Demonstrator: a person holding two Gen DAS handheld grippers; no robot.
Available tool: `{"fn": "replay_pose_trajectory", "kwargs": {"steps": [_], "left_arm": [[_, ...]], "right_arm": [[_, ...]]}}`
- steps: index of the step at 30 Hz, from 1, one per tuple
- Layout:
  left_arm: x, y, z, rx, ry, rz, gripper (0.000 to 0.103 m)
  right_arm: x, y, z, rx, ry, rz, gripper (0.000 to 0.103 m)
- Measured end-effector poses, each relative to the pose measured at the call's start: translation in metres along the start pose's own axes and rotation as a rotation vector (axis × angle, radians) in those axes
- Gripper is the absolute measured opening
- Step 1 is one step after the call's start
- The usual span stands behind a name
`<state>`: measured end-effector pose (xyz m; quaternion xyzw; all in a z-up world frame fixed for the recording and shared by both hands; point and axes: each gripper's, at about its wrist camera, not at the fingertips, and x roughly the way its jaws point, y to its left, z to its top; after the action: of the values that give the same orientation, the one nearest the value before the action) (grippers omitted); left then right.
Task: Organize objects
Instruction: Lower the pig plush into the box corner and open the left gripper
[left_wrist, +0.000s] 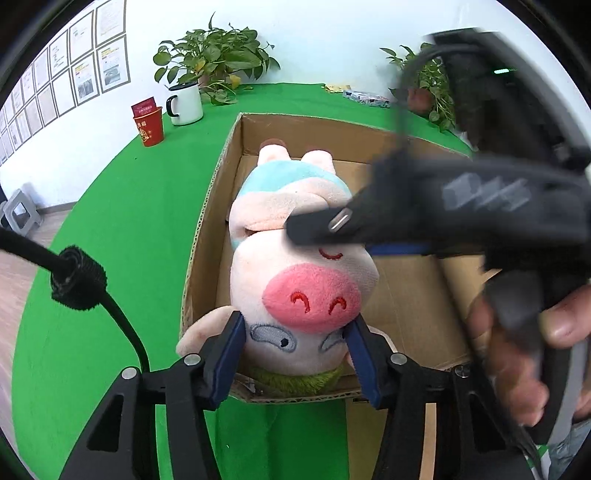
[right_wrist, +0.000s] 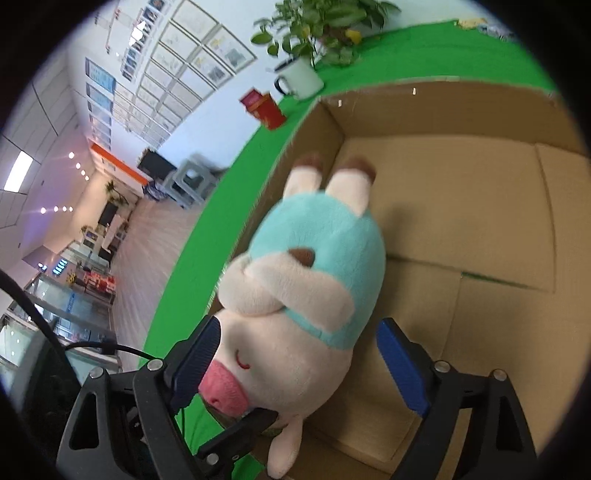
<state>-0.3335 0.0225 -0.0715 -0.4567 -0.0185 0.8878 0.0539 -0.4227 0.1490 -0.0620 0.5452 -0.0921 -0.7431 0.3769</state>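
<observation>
A plush pig (left_wrist: 295, 266) in a light-blue outfit lies upside down inside an open cardboard box (left_wrist: 207, 229), its head at the near wall and its feet toward the far wall. My left gripper (left_wrist: 297, 354) has its blue pads pressed on both sides of the pig's head. In the right wrist view the pig (right_wrist: 317, 266) lies between the fingers of my right gripper (right_wrist: 299, 365). This gripper stands open: its left pad touches the pig's face and its right pad is clear of the toy. From the left wrist view, a right finger (left_wrist: 317, 225) hangs over the pig's face.
The box (right_wrist: 443, 110) sits on a green table cover (left_wrist: 110, 240). A red cup (left_wrist: 149, 127), a white mug (left_wrist: 186, 105) and a potted plant (left_wrist: 214, 55) stand at the back left. Another plant (left_wrist: 428, 88) is at the back right. A hand (left_wrist: 517, 350) holds the right gripper.
</observation>
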Motion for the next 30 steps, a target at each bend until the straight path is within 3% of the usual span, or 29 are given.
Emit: {"fn": "replay_pose_trajectory", "kwargs": {"steps": [4,6,9,12,15,23,26,30], "left_arm": [[0.008,0.009,0.013,0.005,-0.006,0.007,0.047],[0.006,0.01,0.015,0.009,-0.016,0.016,0.044],[-0.001,0.013,0.017,0.014,-0.053,0.04,0.043],[-0.004,0.016,0.023,0.023,-0.067,0.067,0.043],[0.01,0.017,0.02,0.037,-0.019,0.101,0.045],[-0.013,0.024,0.011,0.019,-0.046,0.063,0.05],[-0.041,0.036,0.005,-0.018,-0.092,0.066,0.06],[-0.076,0.05,-0.005,-0.047,-0.152,0.063,0.072]], "right_arm": [[0.012,0.002,-0.001,0.01,-0.007,0.041,0.081],[0.013,0.006,-0.001,-0.025,-0.032,0.036,0.069],[0.01,0.009,0.0,-0.031,-0.07,0.073,0.061],[0.01,0.012,0.004,-0.03,-0.103,0.098,0.061],[0.025,0.006,0.008,0.0,-0.08,0.1,0.062],[0.022,-0.003,0.008,0.043,-0.035,0.107,0.069],[0.018,-0.001,0.008,0.044,-0.046,0.093,0.073],[-0.012,0.007,0.003,0.041,-0.116,-0.004,0.082]]}}
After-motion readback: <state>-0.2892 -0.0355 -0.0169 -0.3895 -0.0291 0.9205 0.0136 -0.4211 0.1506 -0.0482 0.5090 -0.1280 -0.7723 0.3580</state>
